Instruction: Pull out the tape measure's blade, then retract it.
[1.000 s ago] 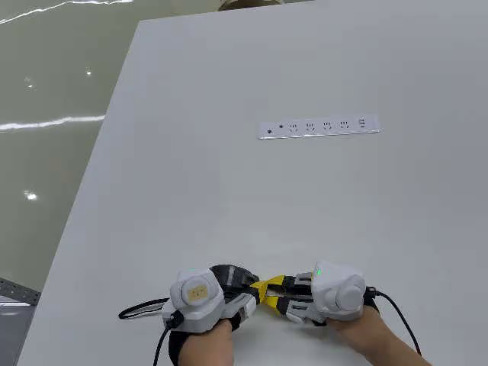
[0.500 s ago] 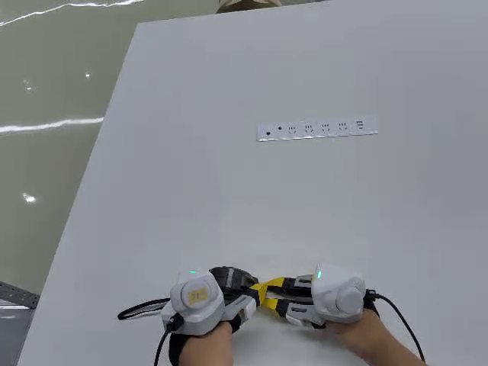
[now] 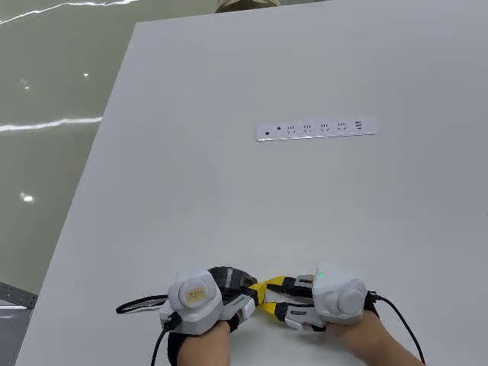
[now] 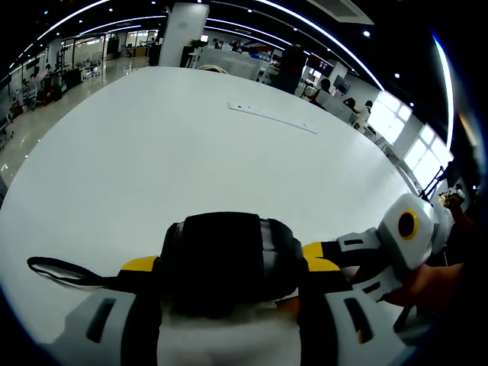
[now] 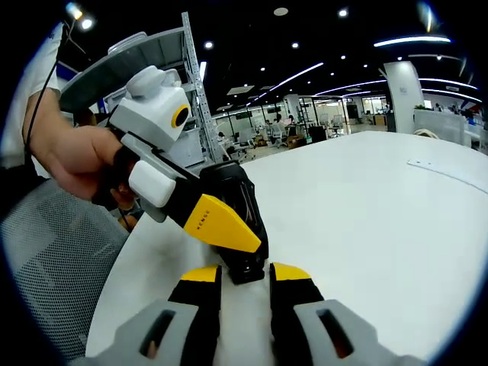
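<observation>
Left hand-held gripper [image 4: 229,267]: jaws clamped on the tape measure [image 4: 225,240], black case seated between the two yellow-tipped fingers [image 4: 141,264], one on each flank. The case fills the gap, so that's a firm hold.

Right hand-held gripper [image 5: 245,280]: jaws nearly closed, only a narrow slot between the yellow fingertips [image 5: 202,276]. The dark lower front corner of the case sits in that slot, so it's pinched there. Can't tell whether it has the blade's hook or just the housing; that end is too dark to resolve.

Tape measure location: near edge of the white surface [image 3: 229,191], low in the head view, held between the two hand-held grippers, which face each other tip to tip. The left one is on the left in the head view with the case, and the right one is just beside it. From the right gripper view the case looks tilted, front corner down, close to or touching the surface; contact isn't clear.

A black wrist strap [image 4: 65,268] trails from the case's back end and lies in a loop on the surface, to the person's left.

The person's hand [image 5: 76,156] is wrapped round the left hand-held gripper's body. A black cable [image 3: 393,305] runs off the right one toward the person.

White power strip [image 3: 316,128] lies flat, well apart from the work, further up the surface. Glossy floor [image 3: 46,114] sits left of the surface's edge. A grey mesh chair [image 5: 46,252] is beside the person.
</observation>
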`<state>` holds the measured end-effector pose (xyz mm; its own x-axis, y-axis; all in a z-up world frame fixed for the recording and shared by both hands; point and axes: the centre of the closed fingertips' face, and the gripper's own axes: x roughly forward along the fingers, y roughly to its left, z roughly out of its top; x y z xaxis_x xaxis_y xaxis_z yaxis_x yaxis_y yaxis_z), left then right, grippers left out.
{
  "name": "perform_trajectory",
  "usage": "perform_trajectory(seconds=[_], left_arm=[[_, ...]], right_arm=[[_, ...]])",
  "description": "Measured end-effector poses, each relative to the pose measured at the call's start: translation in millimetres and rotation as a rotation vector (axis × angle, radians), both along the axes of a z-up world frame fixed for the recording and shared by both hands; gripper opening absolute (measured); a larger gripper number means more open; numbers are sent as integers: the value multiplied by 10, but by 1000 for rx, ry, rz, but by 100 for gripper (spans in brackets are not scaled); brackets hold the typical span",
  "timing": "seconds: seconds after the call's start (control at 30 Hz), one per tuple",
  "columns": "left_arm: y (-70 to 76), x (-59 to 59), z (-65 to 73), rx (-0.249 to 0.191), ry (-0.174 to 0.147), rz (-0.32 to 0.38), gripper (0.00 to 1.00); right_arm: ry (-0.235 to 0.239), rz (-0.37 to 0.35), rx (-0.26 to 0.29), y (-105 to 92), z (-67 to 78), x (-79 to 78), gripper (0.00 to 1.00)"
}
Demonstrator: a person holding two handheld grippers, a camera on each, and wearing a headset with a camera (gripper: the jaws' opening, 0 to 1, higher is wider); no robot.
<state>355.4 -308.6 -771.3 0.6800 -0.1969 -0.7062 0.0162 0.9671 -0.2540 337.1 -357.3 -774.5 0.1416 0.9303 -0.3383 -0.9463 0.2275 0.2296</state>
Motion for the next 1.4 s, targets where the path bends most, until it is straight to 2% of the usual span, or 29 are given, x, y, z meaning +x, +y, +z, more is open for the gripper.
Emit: perform_trajectory(seconds=[0.3,0.37,0.63,0.77,1.07,1.4], left_arm=[[-14,15,20,-8,-15,-13,71],[-38,18,30,-21,-23,-24,74],[-60,-6,50,-11,-44,-93,75],[-82,-47,50,-20,-46,-136,76],[-89,-130,48,-50,-43,-177,76],[-64,-178,76,-36,-64,-226,76]], right_arm=[[12,-3,0,2,3,-9,26],[9,-13,-7,-21,-5,-6,25],[25,-74,1,-146,42,17,30],[28,-84,-8,-192,38,-13,30],[41,-119,-13,-294,56,-81,32],[38,-170,-30,-375,82,-90,35]])
